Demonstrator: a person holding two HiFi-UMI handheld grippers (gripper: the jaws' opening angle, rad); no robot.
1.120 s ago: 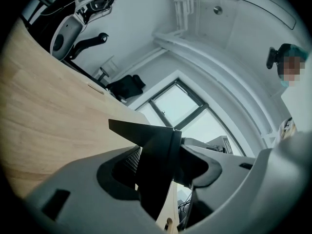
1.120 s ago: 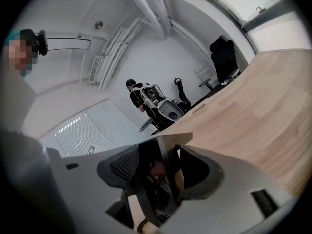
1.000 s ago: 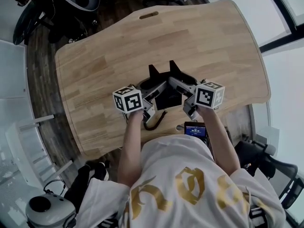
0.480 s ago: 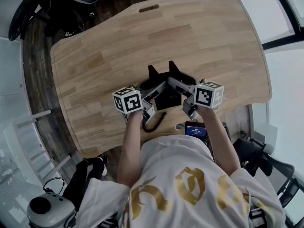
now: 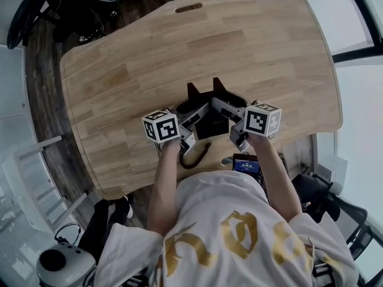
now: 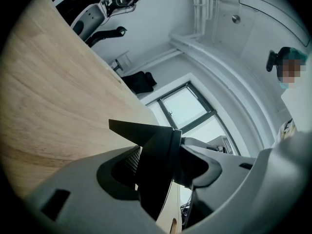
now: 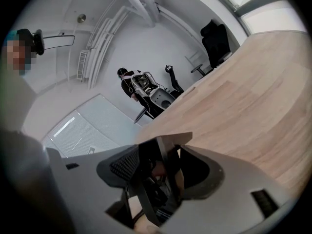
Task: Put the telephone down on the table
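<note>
Most of telephone (image 5: 210, 124) hidden

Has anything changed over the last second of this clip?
Nothing visibly moved. The left gripper and right gripper still have their jaws shut on the telephone, near the front edge of the table. Only the head camera shifted slightly.

Bright, even daylight; strong fisheye distortion, dark vignetted corners, soft foreground.
</note>
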